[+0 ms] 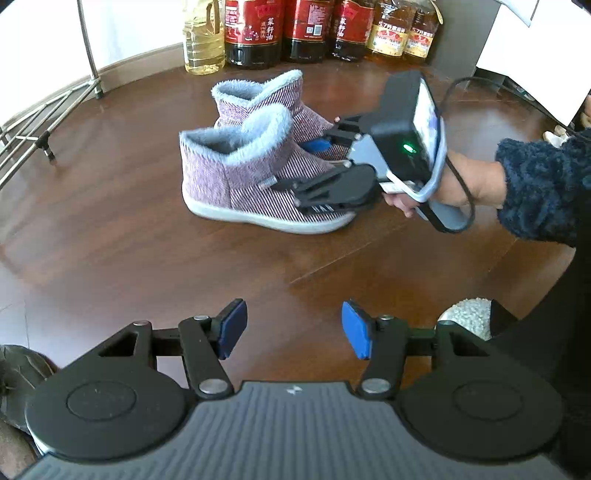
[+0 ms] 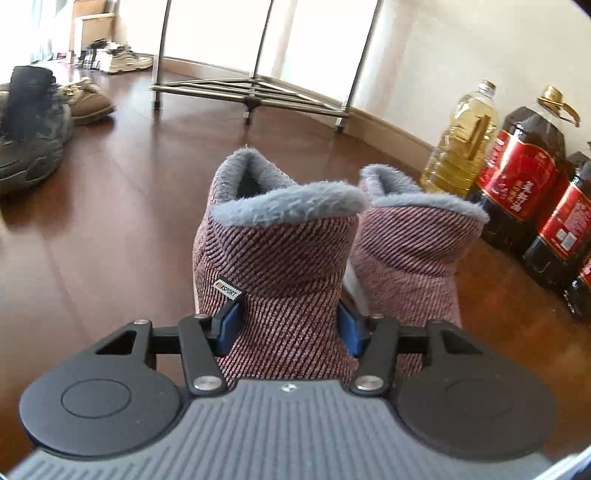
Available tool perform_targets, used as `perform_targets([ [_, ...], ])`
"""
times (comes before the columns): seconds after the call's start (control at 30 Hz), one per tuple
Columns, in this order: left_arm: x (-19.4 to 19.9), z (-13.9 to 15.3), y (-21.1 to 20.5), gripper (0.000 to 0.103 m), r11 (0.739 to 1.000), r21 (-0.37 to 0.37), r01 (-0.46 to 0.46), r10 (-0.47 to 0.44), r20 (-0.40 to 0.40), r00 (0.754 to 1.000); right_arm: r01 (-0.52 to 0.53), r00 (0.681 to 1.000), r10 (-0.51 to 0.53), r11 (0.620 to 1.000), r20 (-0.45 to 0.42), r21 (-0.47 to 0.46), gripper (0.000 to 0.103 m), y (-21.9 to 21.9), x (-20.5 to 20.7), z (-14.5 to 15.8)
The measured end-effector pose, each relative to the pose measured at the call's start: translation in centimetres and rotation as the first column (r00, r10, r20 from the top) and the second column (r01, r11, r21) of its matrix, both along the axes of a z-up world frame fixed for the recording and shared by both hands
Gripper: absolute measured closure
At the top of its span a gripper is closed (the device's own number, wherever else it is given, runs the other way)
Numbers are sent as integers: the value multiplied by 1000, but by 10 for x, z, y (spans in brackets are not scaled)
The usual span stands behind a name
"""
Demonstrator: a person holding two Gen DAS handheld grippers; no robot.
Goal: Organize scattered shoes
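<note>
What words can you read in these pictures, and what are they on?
"SPORT": small tag on the side of the near boot.
"菜籽油": red label of a dark oil bottle.
"5.7升": yellow label of an amber oil bottle; the rest of it is blurred.
Other small print on the bottle labels is too small to read.

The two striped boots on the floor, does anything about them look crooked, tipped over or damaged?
Nothing stands out. Both striped boots stand upright, side by side on the wooden floor, fleece cuffs intact. The right tongs are clamped on the nearer boot's front.
</note>
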State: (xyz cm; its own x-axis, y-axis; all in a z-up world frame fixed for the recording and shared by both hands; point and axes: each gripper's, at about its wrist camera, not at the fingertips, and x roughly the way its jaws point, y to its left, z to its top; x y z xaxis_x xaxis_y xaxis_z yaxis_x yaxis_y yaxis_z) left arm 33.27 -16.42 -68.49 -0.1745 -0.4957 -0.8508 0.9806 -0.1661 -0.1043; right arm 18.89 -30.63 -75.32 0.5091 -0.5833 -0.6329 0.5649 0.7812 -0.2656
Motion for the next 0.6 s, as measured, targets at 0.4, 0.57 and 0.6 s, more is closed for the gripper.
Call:
perform_targets([
  [0.4,2,0,-1,42,1000,-14,-5,5,-1,1000,86,996,-87,995,-24,-49,53,-28,12,-2],
  [0.57,0,-1,4,42,1000,-16,5,-5,-2,1000,123,992,-125,991,-34,-59,46,-27,16,-2],
  [0.6,0,-1,5,42,1000,-15,4,-4,-1,1000,122,992,-124,991,-33,-59,46,-29,16,-2],
])
